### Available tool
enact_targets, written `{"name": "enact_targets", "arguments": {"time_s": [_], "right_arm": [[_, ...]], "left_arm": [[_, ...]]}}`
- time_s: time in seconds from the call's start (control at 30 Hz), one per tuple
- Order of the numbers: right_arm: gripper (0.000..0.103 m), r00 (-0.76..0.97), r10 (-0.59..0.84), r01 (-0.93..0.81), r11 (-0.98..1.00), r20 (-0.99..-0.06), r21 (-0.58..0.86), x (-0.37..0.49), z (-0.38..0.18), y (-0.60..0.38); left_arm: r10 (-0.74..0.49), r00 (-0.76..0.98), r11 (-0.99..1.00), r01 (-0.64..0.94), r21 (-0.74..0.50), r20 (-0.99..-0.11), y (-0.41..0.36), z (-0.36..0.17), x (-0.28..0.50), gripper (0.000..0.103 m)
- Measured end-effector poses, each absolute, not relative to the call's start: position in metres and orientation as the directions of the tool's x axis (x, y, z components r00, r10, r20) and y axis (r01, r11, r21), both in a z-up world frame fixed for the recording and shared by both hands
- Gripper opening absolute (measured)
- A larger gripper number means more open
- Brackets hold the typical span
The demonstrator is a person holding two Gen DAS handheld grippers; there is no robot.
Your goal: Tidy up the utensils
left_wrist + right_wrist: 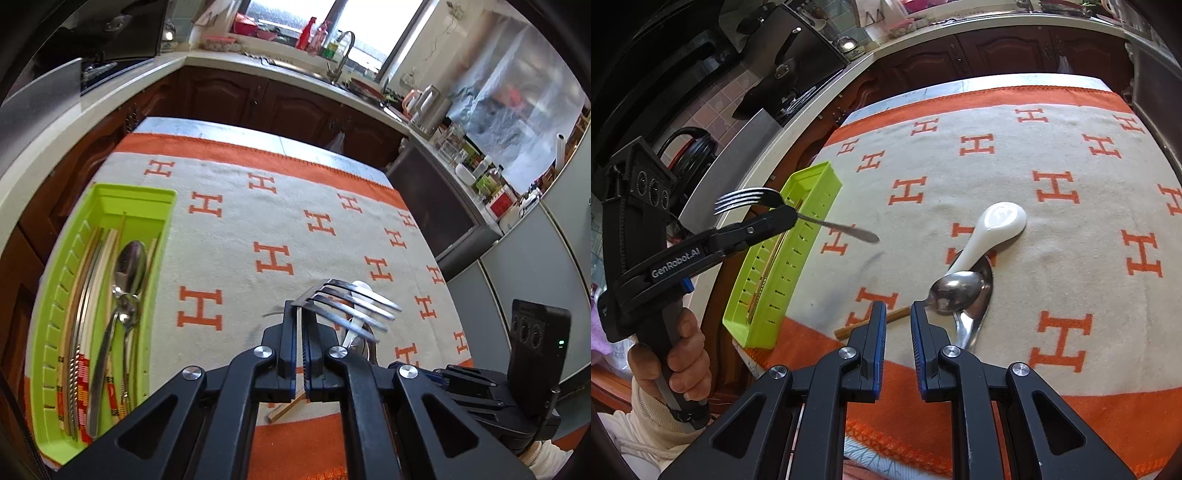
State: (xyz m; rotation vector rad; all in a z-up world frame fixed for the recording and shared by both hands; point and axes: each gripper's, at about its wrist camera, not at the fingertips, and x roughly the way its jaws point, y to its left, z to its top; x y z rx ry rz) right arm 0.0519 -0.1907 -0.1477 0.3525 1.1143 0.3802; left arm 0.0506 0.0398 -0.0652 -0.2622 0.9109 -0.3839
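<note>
My left gripper [301, 314] is shut on a steel fork [347, 304], tines pointing right, held above the cloth. From the right wrist view, that left gripper [786, 216] holds the fork [753, 195] over the near end of the green tray [812, 177]. The tray [110, 195] contains chopsticks and metal spoons [127, 269]. My right gripper [898, 310] hangs above the cloth with a narrow gap and nothing between its pads. Just right of it a small metal spoon [956, 291] lies on a larger one [977, 317], with a white ceramic spoon [1001, 221] beyond. One wooden chopstick [849, 329] lies loose.
A cream and orange cloth with H marks [1052, 147] covers the table. Brown cabinets [258, 99] and a counter with a sink tap [341, 55], kettle and bottles run behind and to the right. A person's hand [685, 354] grips the left tool's handle.
</note>
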Motion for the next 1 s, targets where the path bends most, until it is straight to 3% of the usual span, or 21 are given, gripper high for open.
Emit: {"name": "enact_targets", "arguments": {"time_s": [0.23,0.53,0.63,0.7,0.77,1.0], "right_arm": [[0.014,0.349,0.490,-0.107,0.868,-0.799,0.485,0.053,-0.157,-0.182],[0.014,0.333,0.487,-0.114,0.871,-0.808,0.478,0.056,-0.165,-0.175],[0.014,0.338,0.483,-0.112,0.873,-0.808,0.475,0.059,-0.164,-0.178],[0.014,0.338,0.484,-0.110,0.872,-0.807,0.477,0.059,-0.165,-0.181],[0.014,0.335,0.484,-0.105,0.872,-0.809,0.478,0.060,-0.166,-0.184],[0.020,0.307,0.491,-0.097,0.869,-0.815,0.486,0.066,-0.179,-0.186]], "left_arm": [[-0.404,0.636,0.910,0.207,-0.358,-0.658,0.067,-0.036,0.026,0.000],[-0.390,0.555,0.921,0.245,-0.303,-0.735,0.061,-0.064,0.027,0.001],[-0.389,0.510,0.918,0.290,-0.272,-0.767,0.047,-0.077,0.032,0.006],[-0.373,0.483,0.916,0.326,-0.233,-0.792,0.035,-0.086,0.034,0.021],[-0.346,0.465,0.918,0.347,-0.192,-0.815,0.024,-0.096,0.037,0.027],[-0.358,0.414,0.923,0.294,-0.249,-0.837,0.024,-0.118,0.047,0.027]]}}
